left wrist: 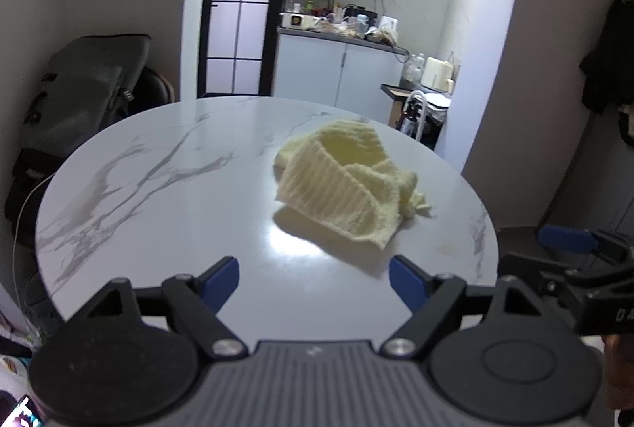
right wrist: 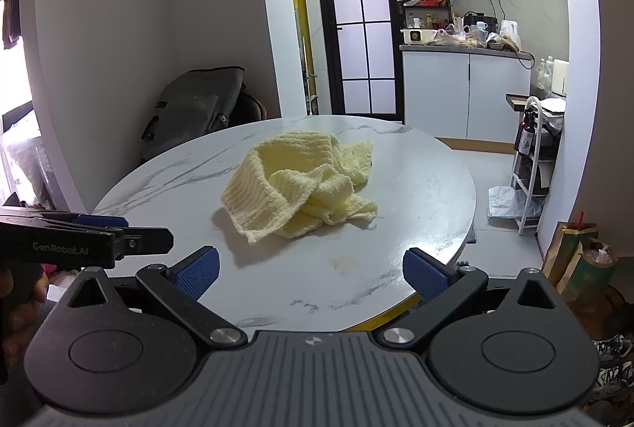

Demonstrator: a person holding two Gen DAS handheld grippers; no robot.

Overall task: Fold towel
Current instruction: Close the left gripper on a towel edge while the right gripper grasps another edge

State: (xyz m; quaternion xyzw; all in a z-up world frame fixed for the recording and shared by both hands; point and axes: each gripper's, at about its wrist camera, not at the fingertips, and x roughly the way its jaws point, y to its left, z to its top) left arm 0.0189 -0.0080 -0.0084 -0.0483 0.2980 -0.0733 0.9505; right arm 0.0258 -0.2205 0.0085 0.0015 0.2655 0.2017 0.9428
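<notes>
- Pale yellow ribbed knit towel lies crumpled in a loose heap on the round white marble-patterned table top; in the right wrist view the same towel sits near the middle of the table, with one corner pointing toward the near edge.
- Towel is unfolded; several layers are bunched and twisted over one another; no edge lies flat or aligned.
- Left gripper, black with blue fingertip pads, sits at the near edge of the table; jaws stand wide apart and hold nothing; the towel is ahead of it, nearer its right finger, not touching.
- Right gripper, same build with blue textured pads, is likewise spread wide and empty; the towel lies ahead, between the two fingers' lines, apart from both.
- Each gripper shows at the side of the other's view, so they are side by side along the near rim.
- A faint brownish stain marks the table surface just ahead of the right gripper.
- Dark grey bag stands against the wall beyond the table; black-framed glazed door and white kitchen cabinets are behind.
</notes>
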